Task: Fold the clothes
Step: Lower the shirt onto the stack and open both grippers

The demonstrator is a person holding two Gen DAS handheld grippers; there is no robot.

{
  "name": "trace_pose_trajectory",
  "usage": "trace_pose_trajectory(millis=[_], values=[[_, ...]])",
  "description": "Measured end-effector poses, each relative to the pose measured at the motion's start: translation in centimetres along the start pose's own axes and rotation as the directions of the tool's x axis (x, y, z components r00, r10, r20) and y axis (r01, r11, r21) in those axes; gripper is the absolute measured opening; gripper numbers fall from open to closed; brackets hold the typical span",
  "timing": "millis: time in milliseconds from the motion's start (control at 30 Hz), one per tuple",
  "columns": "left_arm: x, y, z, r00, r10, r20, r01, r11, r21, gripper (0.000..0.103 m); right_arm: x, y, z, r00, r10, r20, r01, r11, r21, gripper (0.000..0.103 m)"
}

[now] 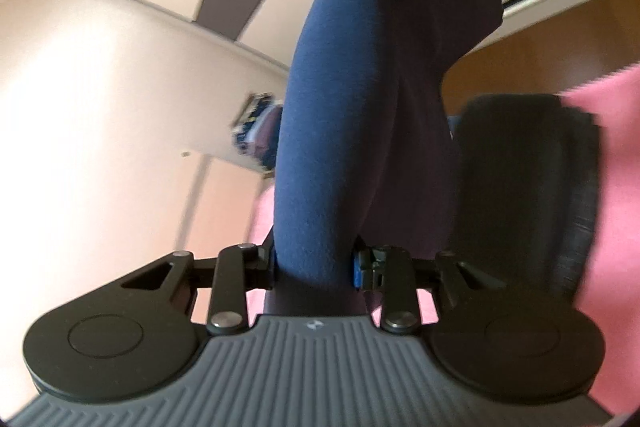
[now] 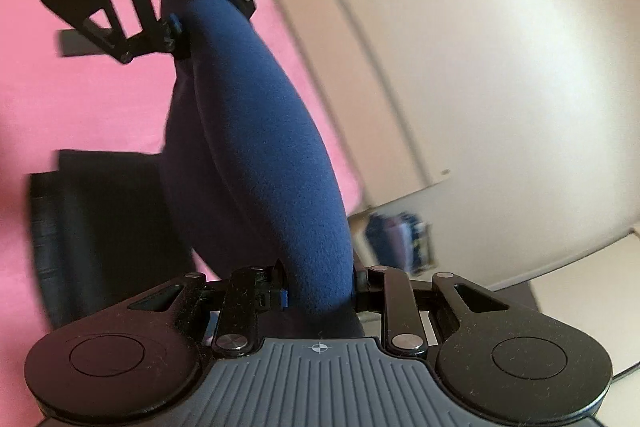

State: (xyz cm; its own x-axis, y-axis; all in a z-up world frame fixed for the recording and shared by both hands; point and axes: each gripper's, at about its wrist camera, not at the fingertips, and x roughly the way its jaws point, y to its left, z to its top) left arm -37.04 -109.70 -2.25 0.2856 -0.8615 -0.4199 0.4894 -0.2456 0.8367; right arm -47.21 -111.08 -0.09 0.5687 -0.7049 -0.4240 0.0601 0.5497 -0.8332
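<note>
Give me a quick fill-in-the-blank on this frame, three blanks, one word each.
1. The left gripper and the right gripper are both shut on the same ____ fabric.
2. Below it lies a ____ sheet.
3. On that sheet rests a folded ____ garment.

Missing words: blue; pink; black

Left gripper (image 1: 316, 267) clamped on navy garment (image 1: 336, 115). Right gripper (image 2: 320, 291) clamped on its other end. Grippers face each other, raised, apart.
</note>
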Motion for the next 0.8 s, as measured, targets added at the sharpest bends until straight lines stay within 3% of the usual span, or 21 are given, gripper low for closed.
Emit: trace_pose_trajectory(millis=[100,200,233,333,467,667,733,800], values=[[4.5,-3.5,-1.2,1.000,-0.011,-0.008,0.011,1.000,0.004,0.028,3.4,3.8,-2.5,1.000,-0.025,0.001,0.025,0.999,0.025,0.024],[8.6,-10.8,-3.6,0.989,-0.129,-0.069,0.132,0.990,0.040,0.029,6.7,10.6,-5.7,0.992,0.108,-0.068,-0.106,0.994,0.026,0.024],[9.7,-13.4,-4.6,0.979,-0.177,-0.098,0.183,0.981,0.059,0.030,6.6,11.0,-6.0,0.991,0.115,-0.072,-0.113,0.993,0.026,0.024],[10.4,-17.7,-6.0,0.979,-0.174,-0.109,0.184,0.979,0.092,0.033,6.3,12.4,-7.0,0.987,0.135,-0.082,-0.134,0.991,0.024,0.028],[9.2,-17.8,-6.4,0.987,-0.147,-0.066,0.154,0.979,0.131,0.039,5.9,14.3,-8.4,0.982,0.163,-0.095,-0.161,0.987,0.023,0.035],[9.0,-16.6,-7.6,0.990,-0.140,-0.032,0.143,0.972,0.187,0.041,5.0,16.9,-9.5,0.977,0.178,-0.118,-0.175,0.984,0.030,0.039],[9.0,-17.0,-8.2,0.989,-0.143,-0.030,0.146,0.969,0.197,0.043,8.5,16.1,-9.6,0.975,0.177,-0.134,-0.171,0.983,0.061,0.040],[8.2,-17.6,-9.2,0.988,-0.148,-0.035,0.152,0.970,0.192,0.044,8.5,16.1,-9.3,0.973,0.180,-0.146,-0.169,0.982,0.088,0.040]])
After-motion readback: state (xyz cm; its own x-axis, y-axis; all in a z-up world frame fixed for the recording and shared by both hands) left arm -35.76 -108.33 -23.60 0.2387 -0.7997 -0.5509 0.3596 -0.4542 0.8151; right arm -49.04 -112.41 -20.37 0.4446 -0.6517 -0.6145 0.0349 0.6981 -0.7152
